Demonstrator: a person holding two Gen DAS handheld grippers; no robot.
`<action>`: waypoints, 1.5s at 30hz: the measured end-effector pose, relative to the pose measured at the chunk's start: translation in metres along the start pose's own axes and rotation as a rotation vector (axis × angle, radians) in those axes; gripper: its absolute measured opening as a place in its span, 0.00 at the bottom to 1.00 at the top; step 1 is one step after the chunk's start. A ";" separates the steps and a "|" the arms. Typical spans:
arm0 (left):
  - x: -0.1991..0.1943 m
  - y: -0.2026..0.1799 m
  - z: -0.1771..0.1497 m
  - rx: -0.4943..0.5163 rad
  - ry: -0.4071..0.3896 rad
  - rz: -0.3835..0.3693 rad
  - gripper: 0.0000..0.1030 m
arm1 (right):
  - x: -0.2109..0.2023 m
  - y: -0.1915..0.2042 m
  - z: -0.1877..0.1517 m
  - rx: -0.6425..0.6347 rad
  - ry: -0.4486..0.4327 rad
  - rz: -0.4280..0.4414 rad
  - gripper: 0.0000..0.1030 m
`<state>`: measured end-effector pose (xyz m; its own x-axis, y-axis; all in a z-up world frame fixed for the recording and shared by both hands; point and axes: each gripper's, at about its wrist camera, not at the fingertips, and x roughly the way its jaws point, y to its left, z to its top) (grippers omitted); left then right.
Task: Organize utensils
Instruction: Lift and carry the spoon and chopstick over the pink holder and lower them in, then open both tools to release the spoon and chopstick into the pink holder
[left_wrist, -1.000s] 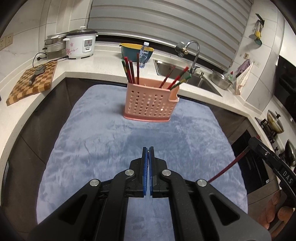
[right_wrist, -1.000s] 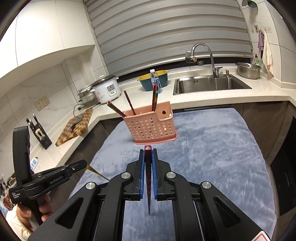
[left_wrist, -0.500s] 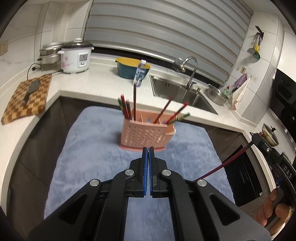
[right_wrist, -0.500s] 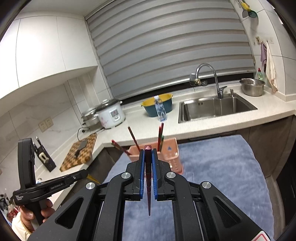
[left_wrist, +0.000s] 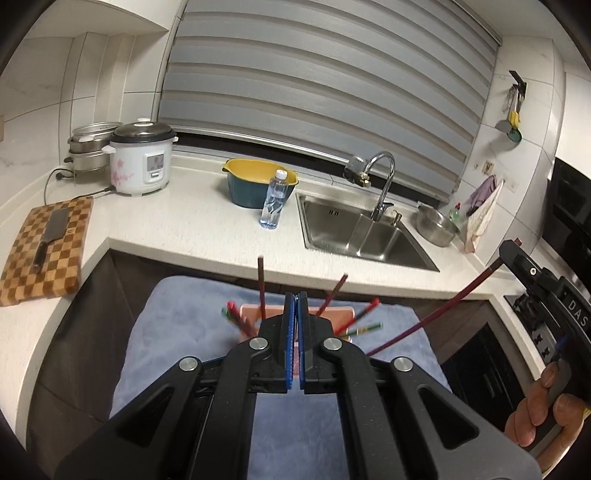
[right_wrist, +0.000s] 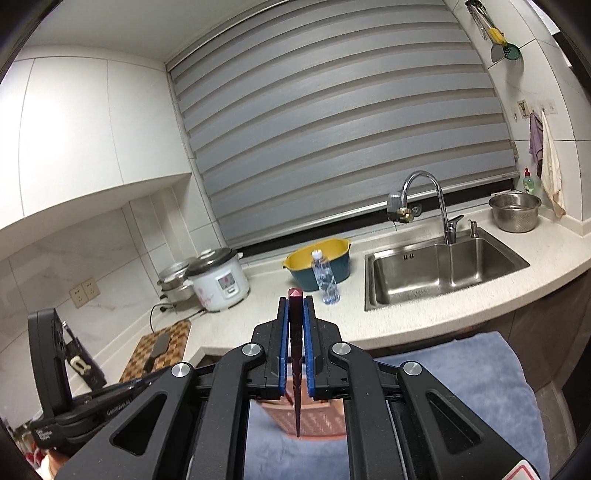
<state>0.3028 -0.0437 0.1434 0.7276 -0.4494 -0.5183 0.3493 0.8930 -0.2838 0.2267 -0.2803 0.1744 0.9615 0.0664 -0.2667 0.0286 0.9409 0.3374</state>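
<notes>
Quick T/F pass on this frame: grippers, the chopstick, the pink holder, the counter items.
1. The right gripper is shut on a dark red chopstick. True.
2. The left gripper holds a chopstick too. False: its pads are closed together with nothing between them.
3. The pink holder already has several chopsticks standing in it. True.
4. The water bottle lies in the sink. False: it stands upright on the counter, in front of the yellow-and-teal bowl.
5. A cleaver rests on the checkered cutting board. True.
</notes>
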 end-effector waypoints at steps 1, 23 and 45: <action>0.004 0.001 0.004 -0.005 0.001 0.001 0.01 | 0.008 0.000 0.005 0.001 -0.007 -0.006 0.07; 0.101 0.027 0.005 -0.045 0.092 0.033 0.01 | 0.115 -0.015 -0.018 -0.001 0.100 -0.070 0.07; 0.115 0.037 -0.010 -0.049 0.050 0.121 0.48 | 0.147 -0.001 -0.063 -0.083 0.223 -0.109 0.34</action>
<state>0.3933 -0.0624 0.0654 0.7318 -0.3404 -0.5904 0.2306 0.9389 -0.2555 0.3503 -0.2504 0.0779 0.8695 0.0261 -0.4932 0.0975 0.9699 0.2231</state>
